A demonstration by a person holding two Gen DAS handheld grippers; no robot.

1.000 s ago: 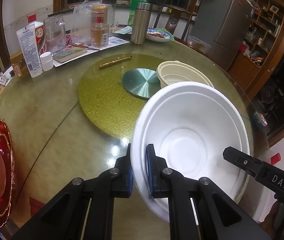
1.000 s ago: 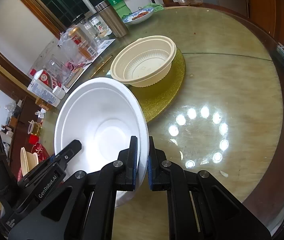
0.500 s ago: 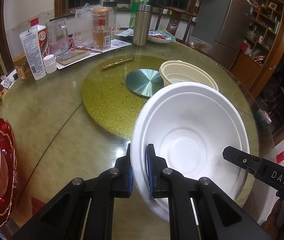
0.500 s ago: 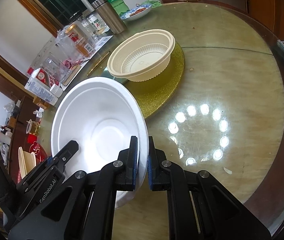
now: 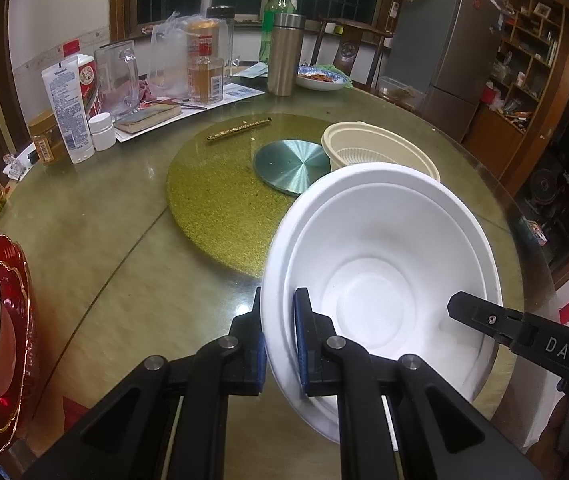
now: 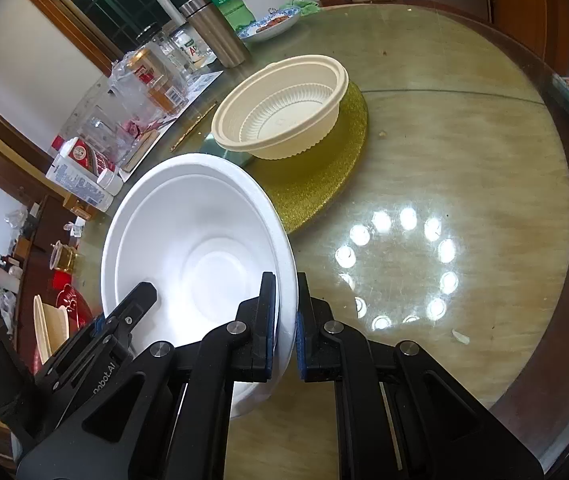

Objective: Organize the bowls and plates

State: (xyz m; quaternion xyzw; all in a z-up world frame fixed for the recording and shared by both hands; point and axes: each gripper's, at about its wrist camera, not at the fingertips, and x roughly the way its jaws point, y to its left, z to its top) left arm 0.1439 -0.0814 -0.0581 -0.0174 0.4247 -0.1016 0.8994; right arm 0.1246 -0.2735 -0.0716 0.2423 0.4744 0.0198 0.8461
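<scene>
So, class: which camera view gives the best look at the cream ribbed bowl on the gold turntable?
The right wrist view: the cream ribbed bowl shows whole, with its rim, ribbed inside and outer wall. In the left wrist view the white bowl, gripped by both grippers, hides its near side, leaving only the far rim and part of the inside.

"DAS" was read on the right gripper in the left view; "nobot.AI", partly cut, was printed on the left gripper.

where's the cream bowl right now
The cream bowl sits on the gold mat's edge, just beyond the held white bowl; in the left view it is right of the metal disc.
</scene>
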